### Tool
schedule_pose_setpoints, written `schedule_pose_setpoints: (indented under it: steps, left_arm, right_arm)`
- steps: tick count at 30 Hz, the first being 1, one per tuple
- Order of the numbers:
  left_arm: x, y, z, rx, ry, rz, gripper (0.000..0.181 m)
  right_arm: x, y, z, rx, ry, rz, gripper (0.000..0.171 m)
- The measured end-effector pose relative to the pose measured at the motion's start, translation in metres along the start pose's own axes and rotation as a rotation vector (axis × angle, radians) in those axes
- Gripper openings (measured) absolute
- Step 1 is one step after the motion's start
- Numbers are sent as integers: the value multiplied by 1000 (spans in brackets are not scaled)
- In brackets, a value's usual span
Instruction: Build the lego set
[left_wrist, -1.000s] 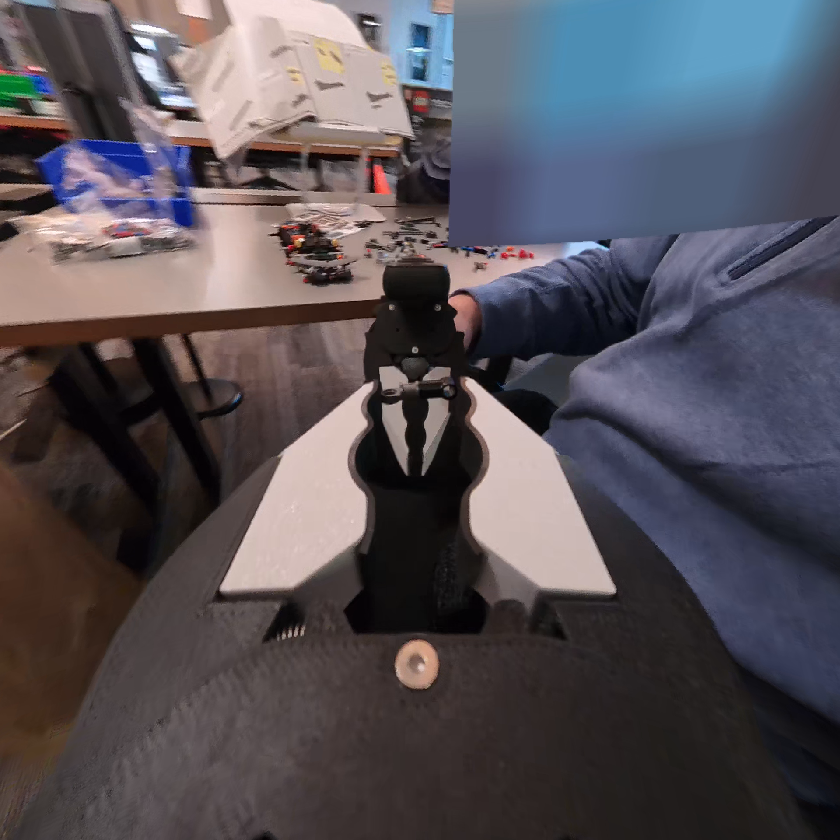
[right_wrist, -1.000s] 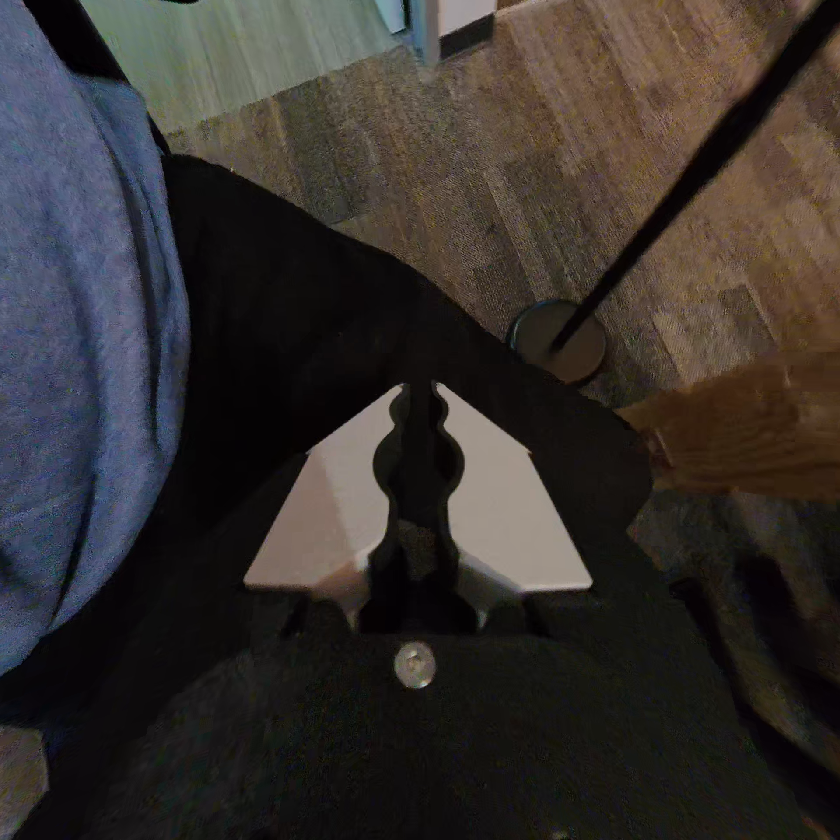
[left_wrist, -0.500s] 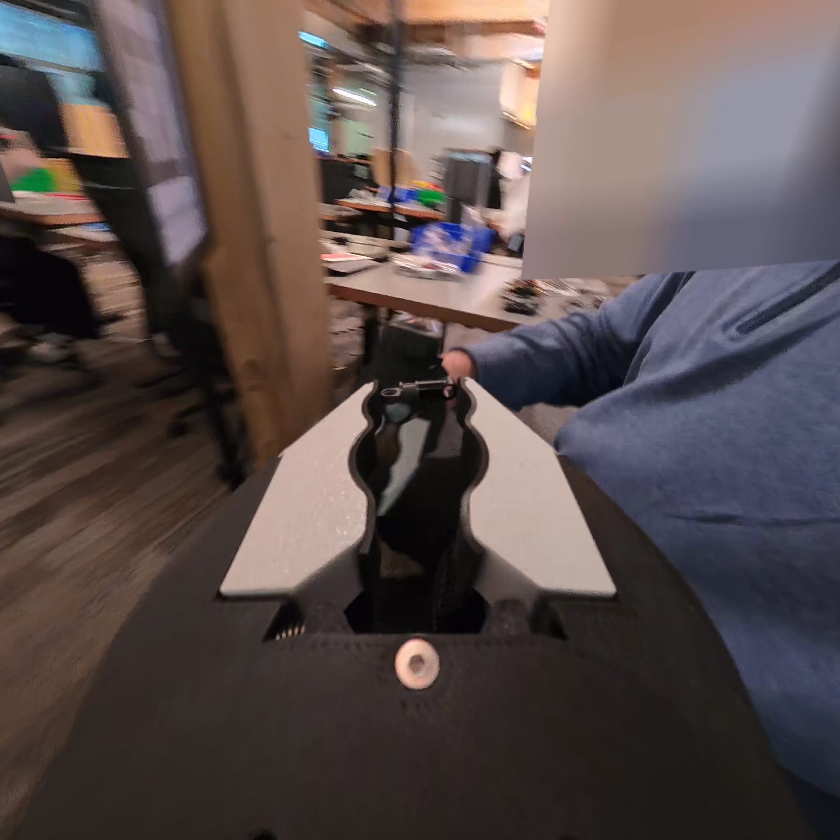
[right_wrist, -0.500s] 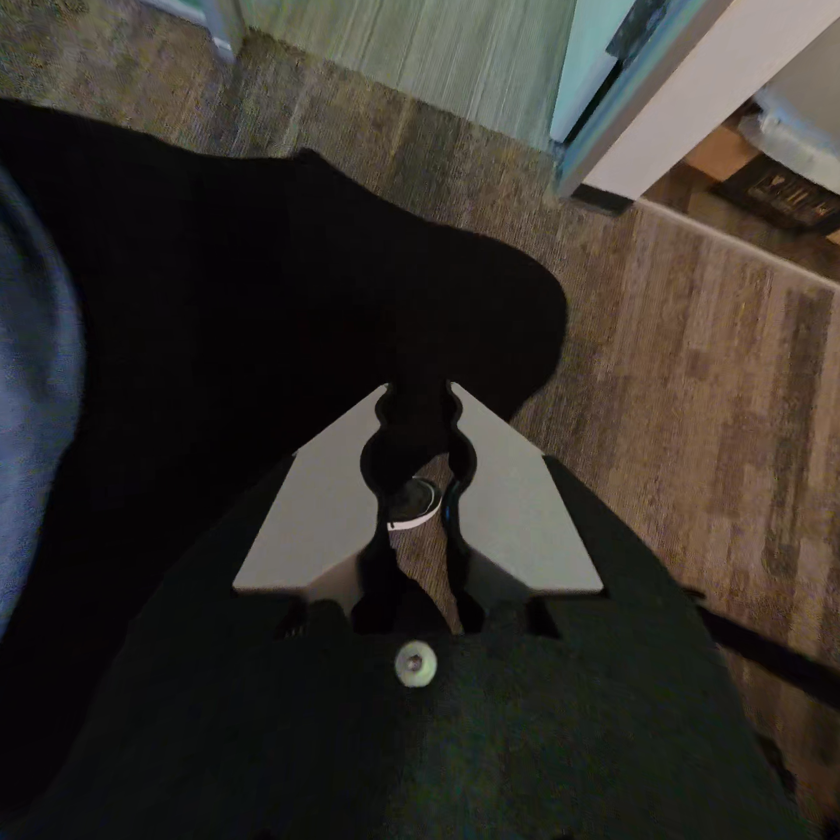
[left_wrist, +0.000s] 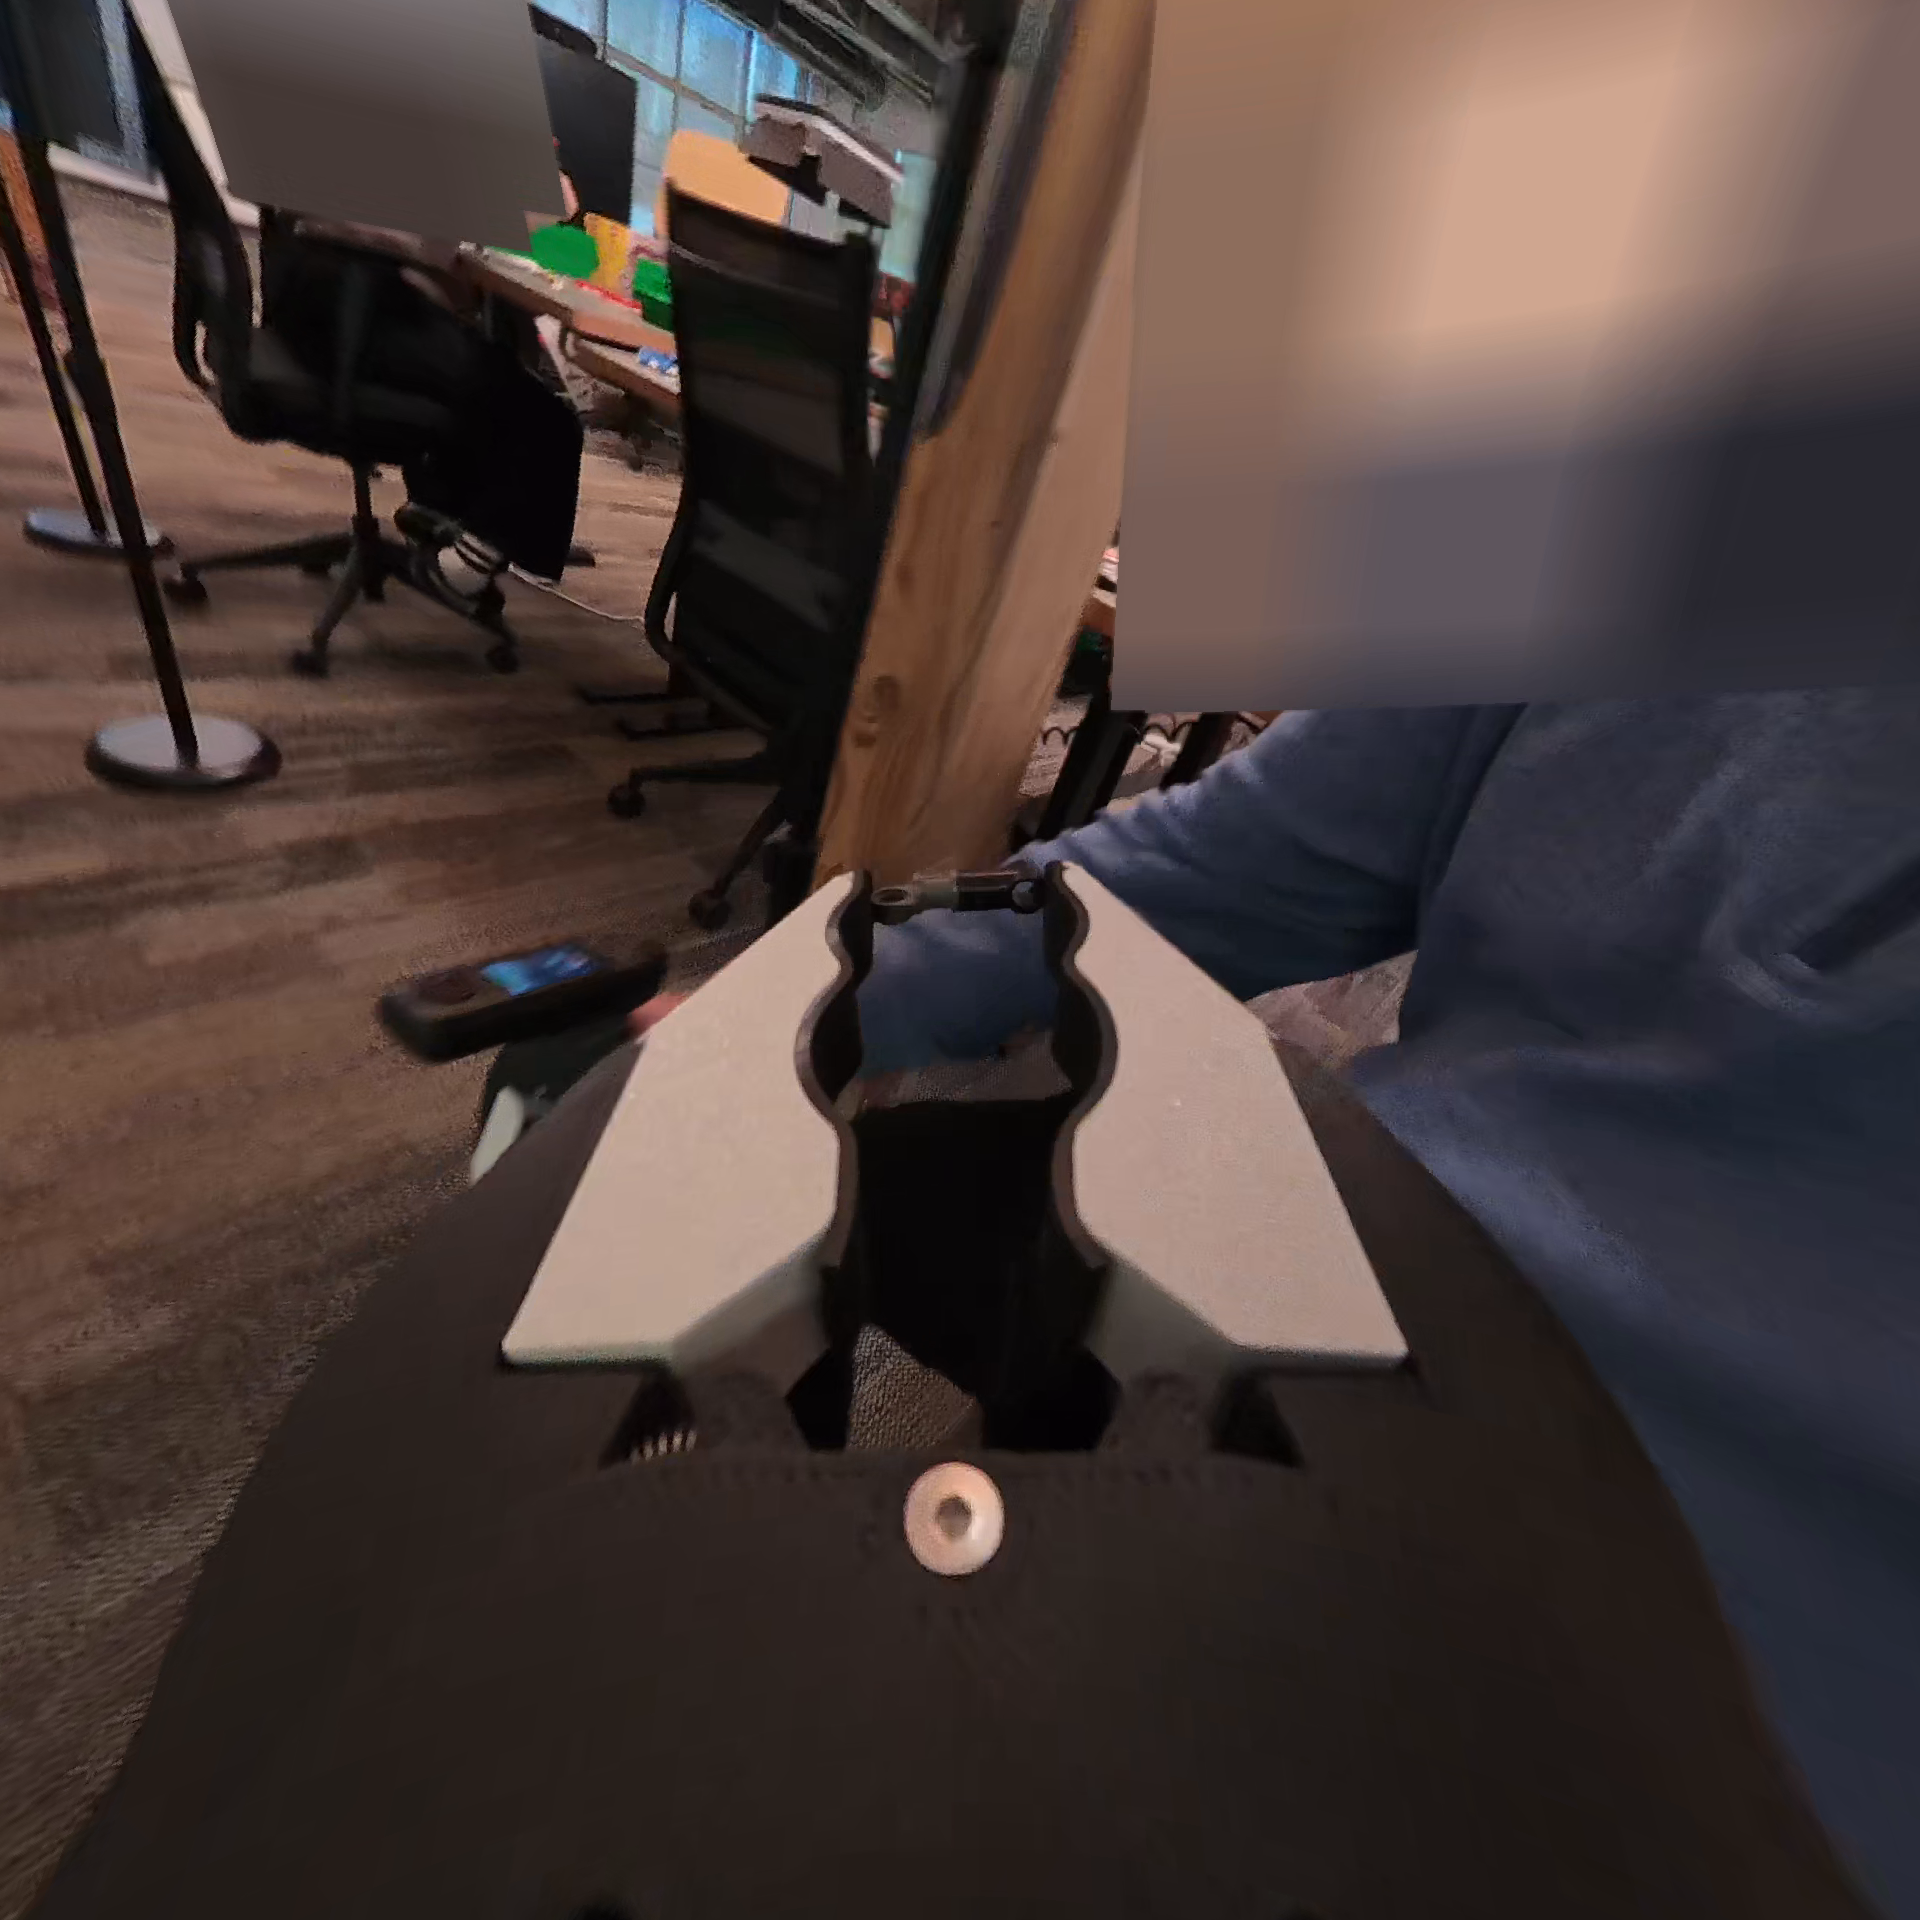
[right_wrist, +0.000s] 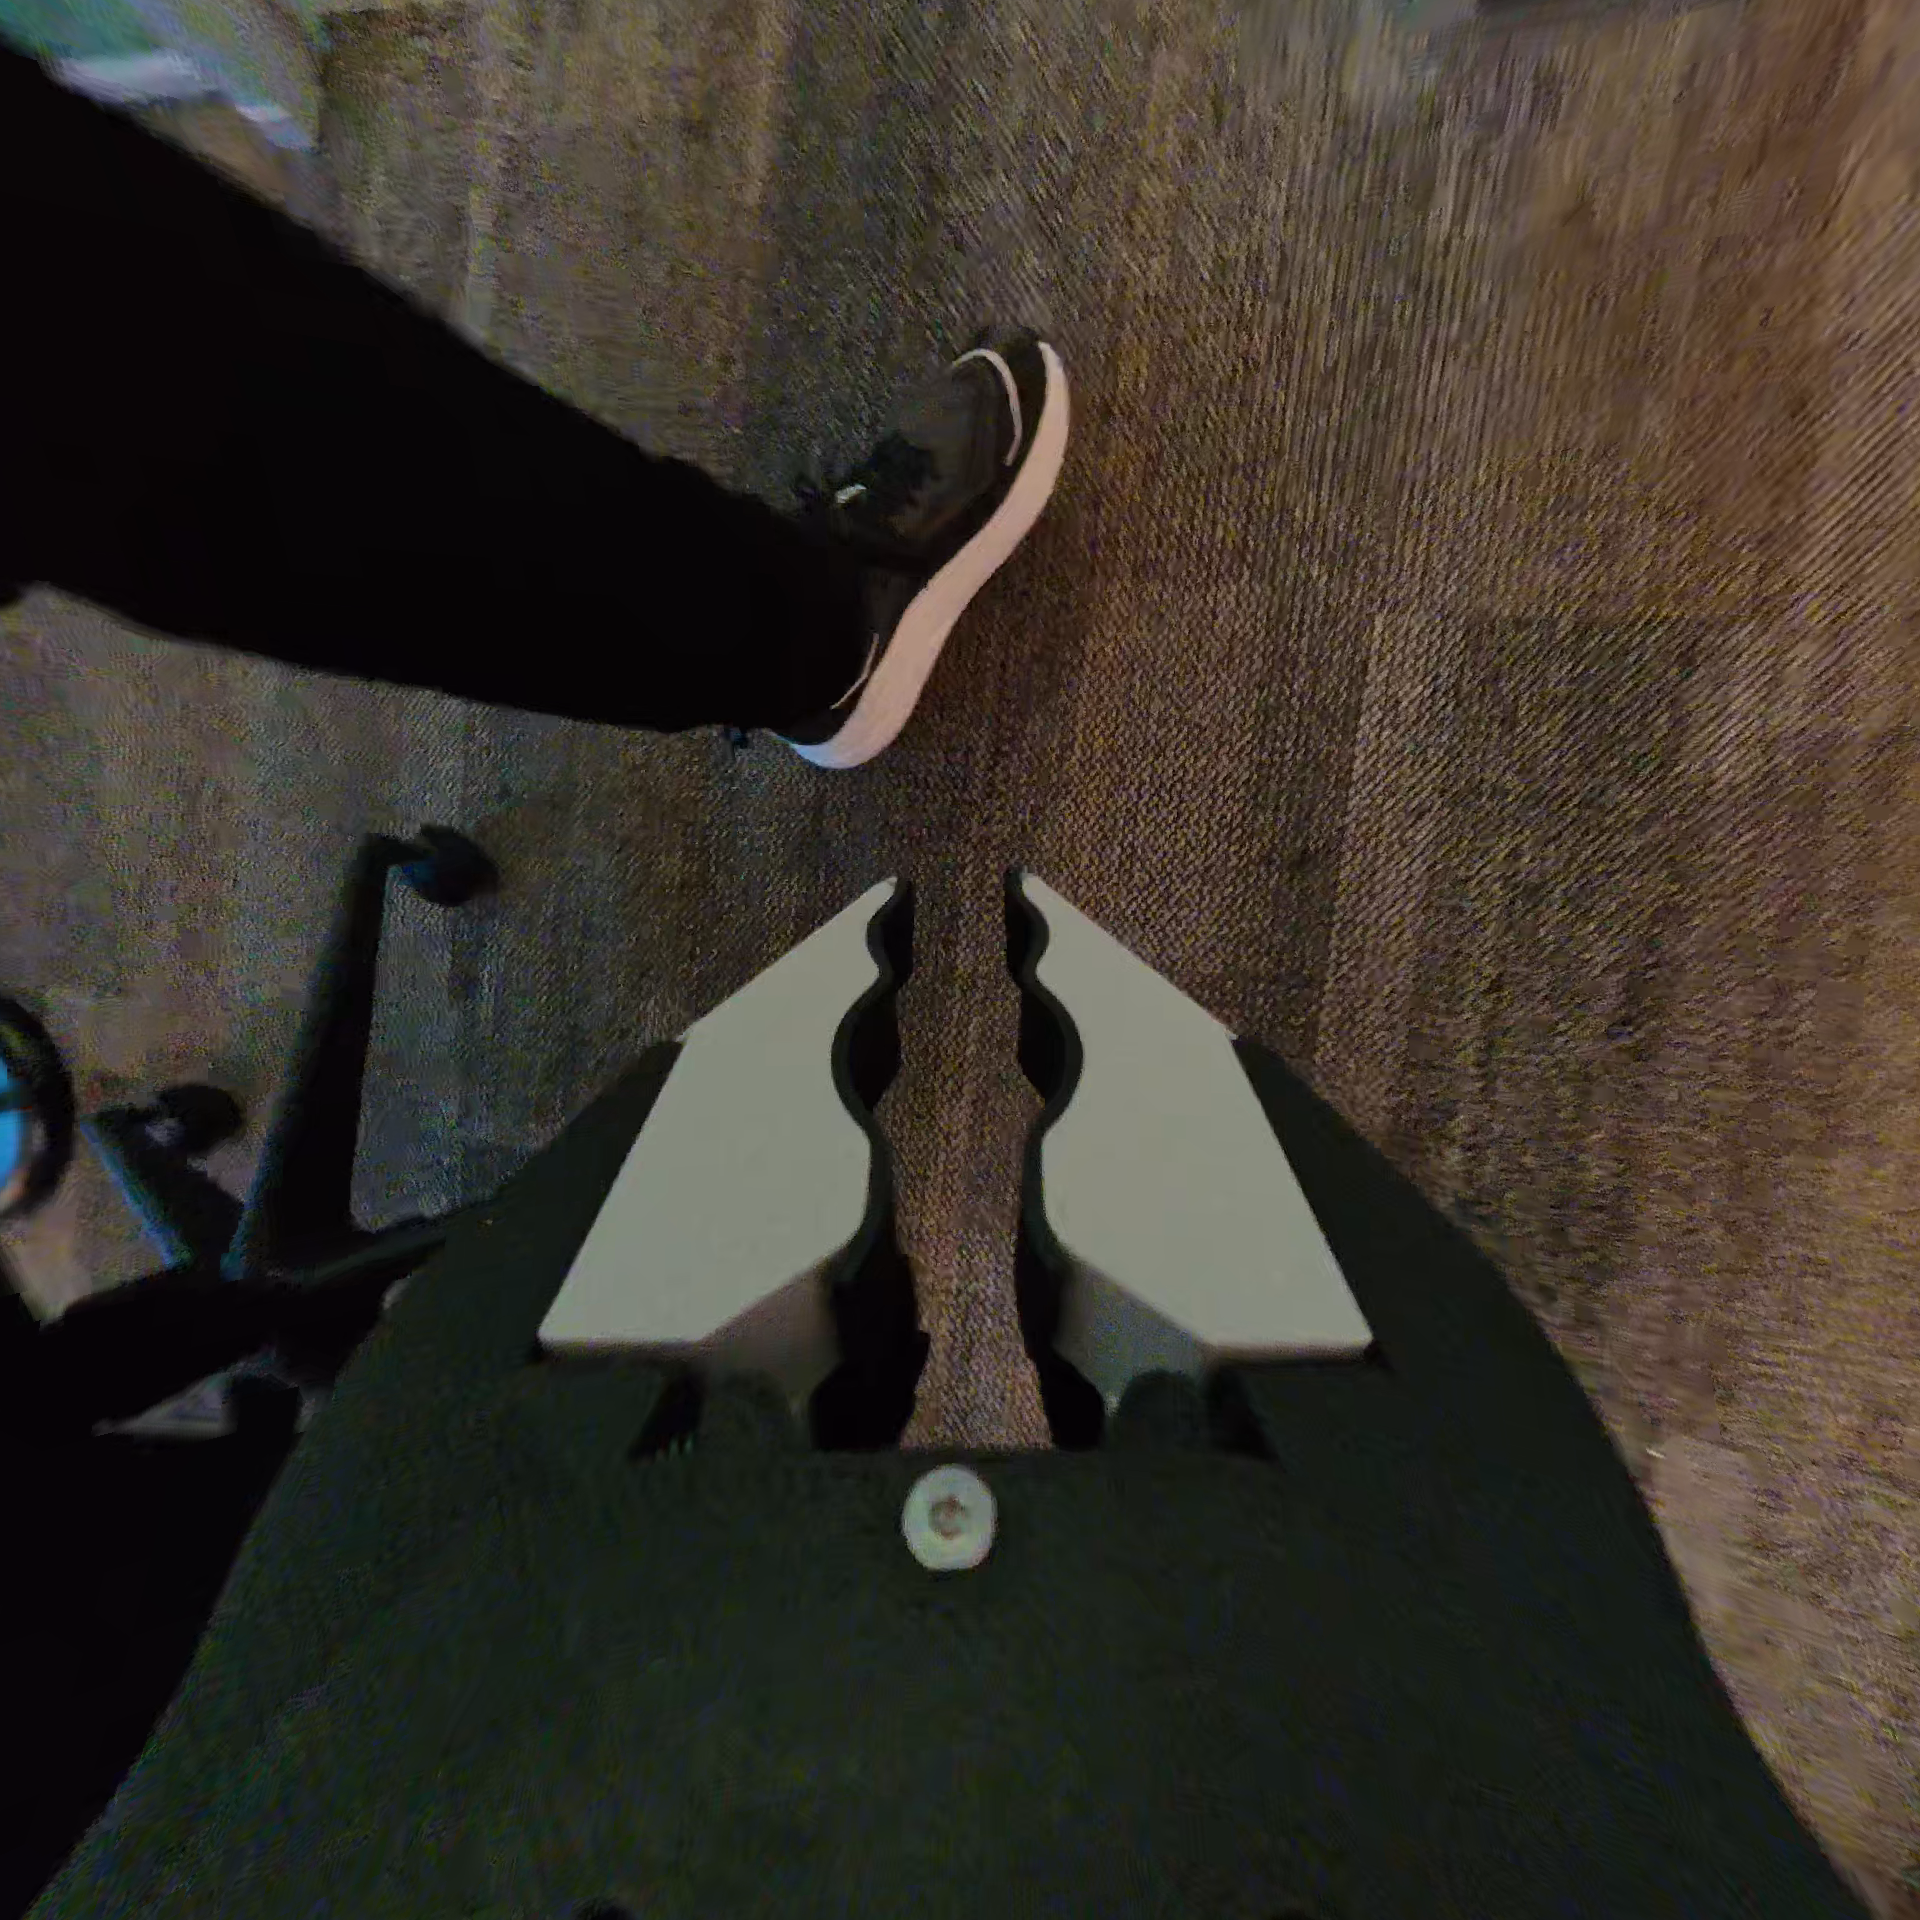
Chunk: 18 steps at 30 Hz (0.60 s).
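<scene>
Left gripper (left_wrist: 954, 896) grasping a small black lego link piece (left_wrist: 951, 891) crosswise between its fingertips, blue sleeve (left_wrist: 1195, 914) at 2 o'clock; right gripper (right_wrist: 958, 904) released, jaws apart over carpet (right_wrist: 1455, 727), black shoe (right_wrist: 935, 540) at 12 o'clock

L gripper (left_wrist: 956, 896) holds a small lego link piece (left_wrist: 954, 894) crosswise between its fingertips, one end at each tip. Behind the piece: person's sleeve (left_wrist: 1226, 914), running in from the right. Wooden post (left_wrist: 977, 520) stands directly behind the tips. Left of post: office chair (left_wrist: 769, 468); further left and back, 2nd chair (left_wrist: 343, 364). Stand base (left_wrist: 182, 750) on floor at far left. Handheld device (left_wrist: 520, 992) just left of L fingers, in front of the chairs.

R gripper (right_wrist: 958, 894) points down at carpet (right_wrist: 1455, 623), nothing between its parted tips. Shoe (right_wrist: 935, 551) on carpet beyond tips, up-left. Chair base (right_wrist: 343, 1039) left of fingers.
</scene>
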<state>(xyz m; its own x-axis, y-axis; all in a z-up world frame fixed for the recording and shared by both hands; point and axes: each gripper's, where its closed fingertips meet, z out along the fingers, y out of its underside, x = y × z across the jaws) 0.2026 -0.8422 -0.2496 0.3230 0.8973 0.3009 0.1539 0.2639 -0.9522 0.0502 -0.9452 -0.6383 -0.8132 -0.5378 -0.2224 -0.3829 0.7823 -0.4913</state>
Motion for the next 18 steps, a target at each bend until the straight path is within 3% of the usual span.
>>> schedule_pose_setpoints:
  steps: [9,14,18]
  left_arm:
    - [-162,52,3,32,-90,-67,31]
    - [-207,95,6,8,-134,-162,31]
    - [-229,121,7,-25,-147,-230,31]
  right_arm:
    - [169,79,203,-55,74,225,19]
    - [212,136,291,-133,94,262,20]
    - [227,165,339,-168,102,282,21]
